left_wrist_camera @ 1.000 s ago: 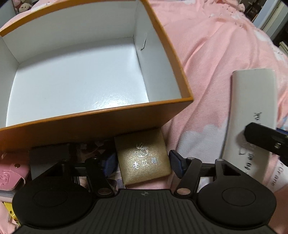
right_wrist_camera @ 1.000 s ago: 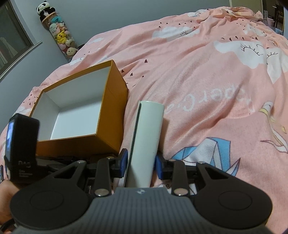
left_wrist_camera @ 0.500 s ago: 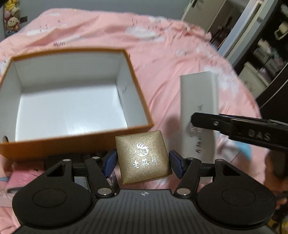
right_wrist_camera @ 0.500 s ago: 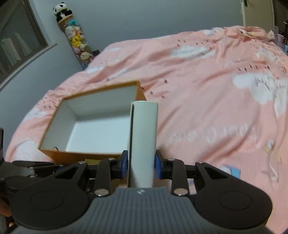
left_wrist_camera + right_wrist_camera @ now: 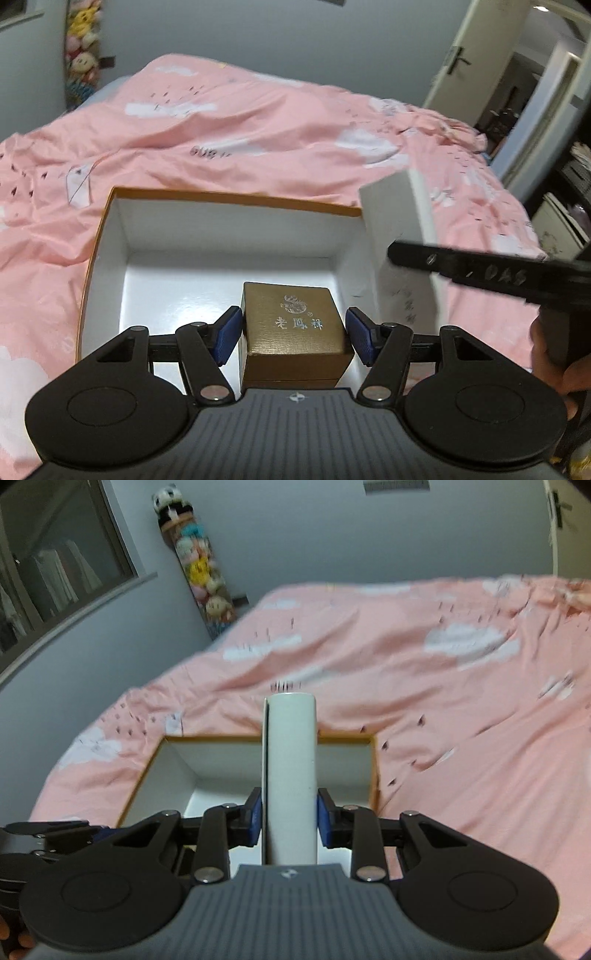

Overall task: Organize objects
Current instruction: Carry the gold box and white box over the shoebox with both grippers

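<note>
From my left wrist camera, my left claw (image 5: 293, 334) pinches the gold box (image 5: 293, 326) over the open orange box (image 5: 110, 236) ahead. From the right wrist camera, my right claw (image 5: 289, 821) clamps the white box (image 5: 290, 775), which points forward over that orange box (image 5: 373, 771) on the pink bed (image 5: 443, 701).

Right gripper (image 5: 289, 819), black with blue pads, clamped on a long white rectangular box (image 5: 290, 775) that stands lengthwise between the fingers. Beyond it: open orange cardboard box with white interior (image 5: 218, 755), resting on a pink cloud-print bedspread (image 5: 461, 701). Background: grey wall, column of stuffed toys (image 5: 197, 561), dark window (image 5: 55, 565).
</note>
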Motion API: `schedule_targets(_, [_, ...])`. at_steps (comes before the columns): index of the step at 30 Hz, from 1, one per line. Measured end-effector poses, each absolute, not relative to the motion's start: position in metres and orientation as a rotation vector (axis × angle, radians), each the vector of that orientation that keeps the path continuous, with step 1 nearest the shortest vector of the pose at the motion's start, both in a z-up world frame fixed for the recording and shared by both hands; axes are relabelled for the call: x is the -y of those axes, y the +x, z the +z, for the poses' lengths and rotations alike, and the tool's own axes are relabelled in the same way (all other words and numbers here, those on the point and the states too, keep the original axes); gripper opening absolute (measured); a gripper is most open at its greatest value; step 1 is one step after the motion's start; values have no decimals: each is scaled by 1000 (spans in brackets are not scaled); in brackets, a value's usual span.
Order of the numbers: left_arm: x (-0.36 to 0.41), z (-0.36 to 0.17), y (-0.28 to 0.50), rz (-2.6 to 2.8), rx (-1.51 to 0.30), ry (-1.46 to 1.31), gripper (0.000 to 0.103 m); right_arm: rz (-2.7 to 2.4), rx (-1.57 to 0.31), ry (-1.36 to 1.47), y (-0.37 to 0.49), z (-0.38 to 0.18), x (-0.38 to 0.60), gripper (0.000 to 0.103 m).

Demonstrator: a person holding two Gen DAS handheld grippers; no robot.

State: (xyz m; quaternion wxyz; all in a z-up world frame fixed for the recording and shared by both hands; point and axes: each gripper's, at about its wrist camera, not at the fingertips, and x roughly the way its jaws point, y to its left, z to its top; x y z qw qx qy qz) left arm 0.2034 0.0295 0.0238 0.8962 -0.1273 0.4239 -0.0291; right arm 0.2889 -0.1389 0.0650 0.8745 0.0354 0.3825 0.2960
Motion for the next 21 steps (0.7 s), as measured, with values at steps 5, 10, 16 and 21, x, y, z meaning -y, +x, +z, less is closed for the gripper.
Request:
schedule_targets(5, [-47,1,210,-35,-923,-308,71,595,-929,10,310,13,106,31])
schedule_targets(10, [-56,-16,223,-24,-958,-329,71,565,-997,-52,317,-19,93,31])
schedule_targets(16, [-60,-33,234,-37,-996,-353,70,556,-1050,-81,321,-19,84,31])
schedule_targets(21, [-67,-44,240,-29,-1019,-351,70,544,-1092,-133,326,-31,73,31])
